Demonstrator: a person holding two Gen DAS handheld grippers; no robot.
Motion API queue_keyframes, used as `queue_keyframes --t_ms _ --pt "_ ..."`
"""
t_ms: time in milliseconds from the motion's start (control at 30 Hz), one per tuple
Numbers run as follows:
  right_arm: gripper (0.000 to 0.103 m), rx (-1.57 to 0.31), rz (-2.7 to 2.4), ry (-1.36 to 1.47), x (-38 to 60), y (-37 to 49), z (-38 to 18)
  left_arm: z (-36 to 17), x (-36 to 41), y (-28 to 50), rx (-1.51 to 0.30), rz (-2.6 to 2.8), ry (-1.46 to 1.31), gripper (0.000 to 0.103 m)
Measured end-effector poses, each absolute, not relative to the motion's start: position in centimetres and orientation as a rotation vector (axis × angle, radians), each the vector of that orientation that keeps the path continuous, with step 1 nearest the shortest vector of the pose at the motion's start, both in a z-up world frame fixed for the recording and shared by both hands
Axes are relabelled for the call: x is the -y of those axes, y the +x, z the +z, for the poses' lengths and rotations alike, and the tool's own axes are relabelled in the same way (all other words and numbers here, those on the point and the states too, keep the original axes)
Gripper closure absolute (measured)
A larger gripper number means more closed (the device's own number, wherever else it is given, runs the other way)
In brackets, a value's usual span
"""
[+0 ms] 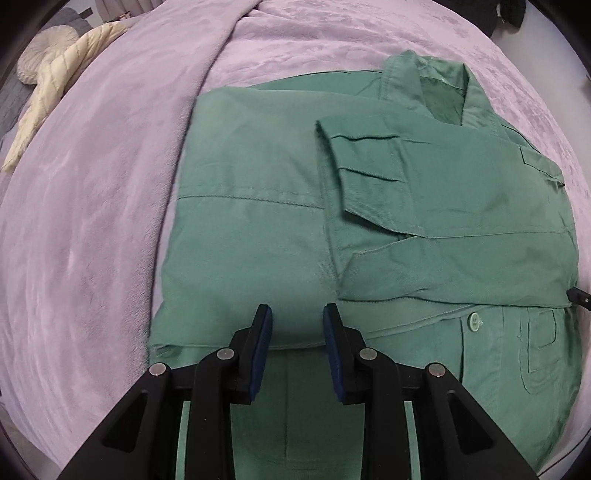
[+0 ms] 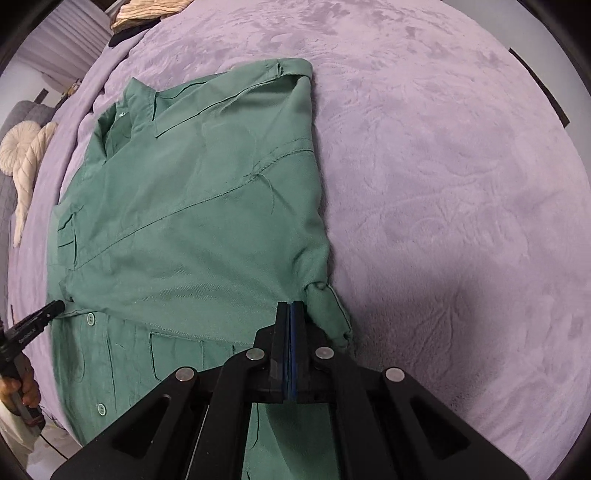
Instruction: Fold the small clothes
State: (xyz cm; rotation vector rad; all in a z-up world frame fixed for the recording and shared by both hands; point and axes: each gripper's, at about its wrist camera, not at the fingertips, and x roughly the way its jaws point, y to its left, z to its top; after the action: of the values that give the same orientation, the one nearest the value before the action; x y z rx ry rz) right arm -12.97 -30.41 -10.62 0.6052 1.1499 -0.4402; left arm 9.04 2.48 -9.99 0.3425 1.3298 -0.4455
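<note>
A green button-up shirt (image 1: 369, 206) lies on the lilac blanket with both sides and sleeves folded in over its middle, collar at the far end. My left gripper (image 1: 297, 314) is open and empty, its pads hovering over the shirt's near left part. My right gripper (image 2: 291, 308) is shut, its tips at the folded edge of the shirt (image 2: 207, 206) beside a bunched cuff (image 2: 328, 310); I cannot tell whether cloth is pinched. The left gripper's tip (image 2: 51, 308) shows at the shirt's left edge in the right wrist view.
The lilac plush blanket (image 2: 443, 184) covers the bed all round the shirt. A cream quilted garment (image 1: 55, 85) and a round cushion (image 1: 40, 51) lie at the far left. A dark object (image 1: 506, 14) sits at the far right corner.
</note>
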Motion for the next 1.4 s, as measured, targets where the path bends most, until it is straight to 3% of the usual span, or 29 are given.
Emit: queue_keyframes --t_ms 167,333,600,1033,1067,1133,1167,1400 --pt "0.099 -1.099 -0.383 0.714 28.9 -14.8 -9.0 -9.6 -6.6 9.8 -1.347 -0.39 0.277 0.073" --pt "0.099 -1.172 -0.367 0.745 26.9 -15.0 -11.0 -10.7 -8.9 9.4 -1.382 -0.347 0.307 0.072" --pt "0.103 -1.097 -0.513 0.766 30.7 -15.4 -11.6 -12.2 -12.5 11.5 -1.425 -0.302 0.181 0.073" --pt "0.098 -1.111 -0.457 0.847 28.4 -17.7 -9.3 -8.2 -13.9 8.9 -1.361 -0.292 0.321 0.072" --pt "0.092 -1.112 -0.449 0.85 27.7 -17.7 -9.0 -7.7 -14.0 8.4 -1.357 -0.295 0.33 0.072" --pt "0.062 -1.112 -0.448 0.856 26.6 -17.8 -8.6 -6.9 -14.0 7.7 -1.361 -0.296 0.34 0.073" --pt "0.042 -1.111 -0.447 0.857 25.8 -17.9 -8.3 -6.7 -14.0 7.2 -1.367 -0.298 0.344 0.073" --pt "0.038 -1.119 -0.38 0.842 21.6 -17.1 -7.0 -5.0 -14.1 4.9 -1.349 -0.321 0.367 0.072"
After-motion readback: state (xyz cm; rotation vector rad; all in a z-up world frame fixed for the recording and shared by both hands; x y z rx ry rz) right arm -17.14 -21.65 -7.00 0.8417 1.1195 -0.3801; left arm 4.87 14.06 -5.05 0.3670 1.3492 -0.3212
